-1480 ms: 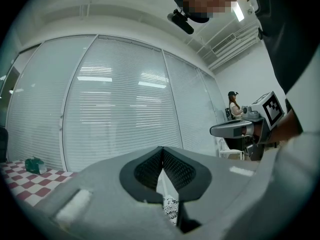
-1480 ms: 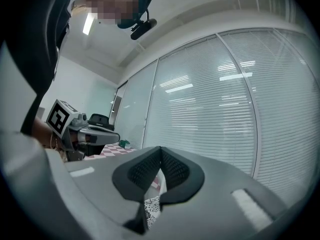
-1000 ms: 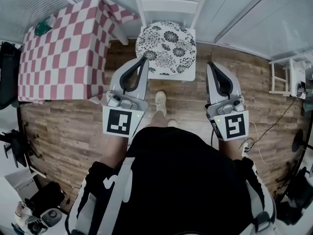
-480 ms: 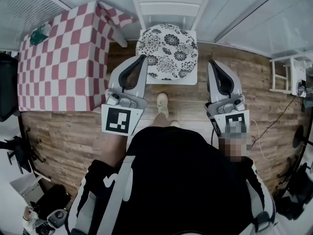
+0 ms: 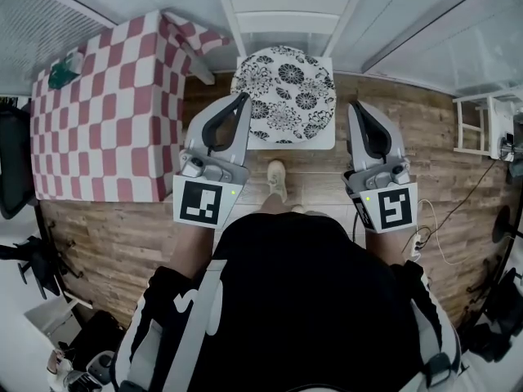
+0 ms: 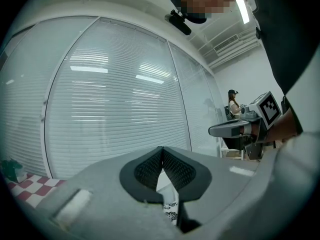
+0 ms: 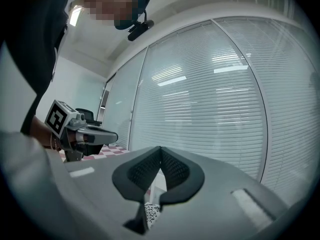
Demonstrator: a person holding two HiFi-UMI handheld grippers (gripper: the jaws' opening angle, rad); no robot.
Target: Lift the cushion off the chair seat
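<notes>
The round floral cushion (image 5: 284,96) lies on the seat of the white chair (image 5: 286,11), reaching its front edge. The left gripper (image 5: 242,98) and right gripper (image 5: 356,106) hover level near the seat's front corners, both clenched on nothing (the approach is probably not finished), so the cushion is untouched.

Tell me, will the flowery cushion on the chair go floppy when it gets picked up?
Probably a bit floppy: the cushion looks thin and soft, lying flat on the white chair, so lifted by one edge it may droop. It is likely light for its size, being just a thin pad. Lying flat, it should not roll away.
</notes>
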